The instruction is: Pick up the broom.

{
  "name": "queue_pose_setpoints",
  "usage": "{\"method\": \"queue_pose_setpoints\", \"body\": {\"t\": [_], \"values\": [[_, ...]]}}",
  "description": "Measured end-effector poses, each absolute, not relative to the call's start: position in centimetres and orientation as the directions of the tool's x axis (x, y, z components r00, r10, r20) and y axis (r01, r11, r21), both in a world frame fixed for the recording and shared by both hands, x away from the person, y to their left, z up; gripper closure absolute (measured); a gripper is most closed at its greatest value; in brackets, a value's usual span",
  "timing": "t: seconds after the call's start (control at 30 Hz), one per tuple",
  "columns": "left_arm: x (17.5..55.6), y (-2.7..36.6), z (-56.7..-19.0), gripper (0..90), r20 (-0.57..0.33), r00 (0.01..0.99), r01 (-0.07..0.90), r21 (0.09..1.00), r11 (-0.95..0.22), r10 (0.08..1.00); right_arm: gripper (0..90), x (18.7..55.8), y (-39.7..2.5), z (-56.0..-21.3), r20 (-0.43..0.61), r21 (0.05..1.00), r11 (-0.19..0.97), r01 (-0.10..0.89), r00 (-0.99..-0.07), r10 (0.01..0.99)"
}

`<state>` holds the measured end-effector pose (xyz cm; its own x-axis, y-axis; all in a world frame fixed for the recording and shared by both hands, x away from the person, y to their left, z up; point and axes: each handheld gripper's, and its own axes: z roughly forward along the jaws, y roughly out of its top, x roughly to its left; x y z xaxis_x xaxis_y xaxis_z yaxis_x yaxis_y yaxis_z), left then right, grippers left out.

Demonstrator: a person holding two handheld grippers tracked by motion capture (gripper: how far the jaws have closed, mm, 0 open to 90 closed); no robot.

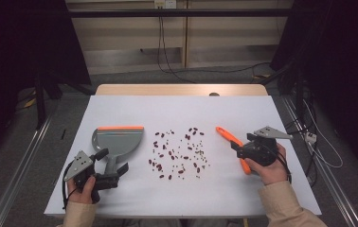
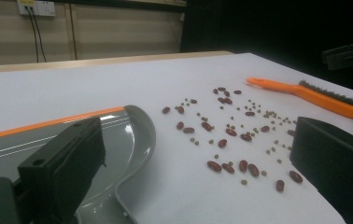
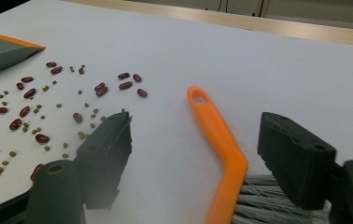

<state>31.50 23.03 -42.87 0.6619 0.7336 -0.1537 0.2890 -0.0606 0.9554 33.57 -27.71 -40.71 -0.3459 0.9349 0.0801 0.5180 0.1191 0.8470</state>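
2 grippers (image 1: 115, 171) (image 1: 236, 145), 1 brush (image 1: 231, 140), 1 dustpan (image 1: 118, 140)

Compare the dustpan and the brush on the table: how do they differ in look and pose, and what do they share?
The dustpan is grey and broad with an orange front edge; the brush is slim, with an orange handle and grey bristles. The dustpan lies left of the scattered beans, the brush right of them. The open left gripper straddles the dustpan's handle; the open right gripper straddles the brush. Both lie flat on the white table.

Bright, even overhead light; dark surroundings; near fingers blurred.
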Motion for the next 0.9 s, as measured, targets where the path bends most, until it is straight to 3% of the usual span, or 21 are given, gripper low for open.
{"method": "queue_pose_setpoints", "body": {"t": [0.03, 0.13, 0.2, 0.53, 0.9], "values": [[31.5, 23.1, -42.9, 3.1, -0.154, 0.663, 0.288, 0.956, -0.061, 0.732, 31.0, 33.6, -27.7, -40.7, 0.080, 0.847, 0.119, 0.518, -0.346, 0.935], [31.5, 23.2, -42.9, 3.1, -0.156, 0.663, 0.291, 0.955, -0.059, 0.732, 43.2, 34.6, -27.6, -40.3, 0.062, 0.819, 0.150, 0.555, -0.345, 0.937], [31.4, 23.2, -42.8, 3.1, -0.155, 0.661, 0.287, 0.956, -0.056, 0.735, 42.9, 34.9, -27.6, -40.3, 0.068, 0.810, 0.151, 0.567, -0.346, 0.936], [31.5, 23.0, -42.8, 3.1, -0.156, 0.663, 0.282, 0.958, -0.052, 0.732, 59.6, 37.6, -28.4, -41.3, 0.084, 0.688, 0.152, 0.710, -0.286, 0.954], [31.9, 23.0, -43.0, 3.1, -0.160, 0.667, 0.288, 0.956, -0.053, 0.728, 62.4, 39.5, -28.5, -43.0, 0.070, 0.580, 0.151, 0.801, -0.233, 0.970]]}}
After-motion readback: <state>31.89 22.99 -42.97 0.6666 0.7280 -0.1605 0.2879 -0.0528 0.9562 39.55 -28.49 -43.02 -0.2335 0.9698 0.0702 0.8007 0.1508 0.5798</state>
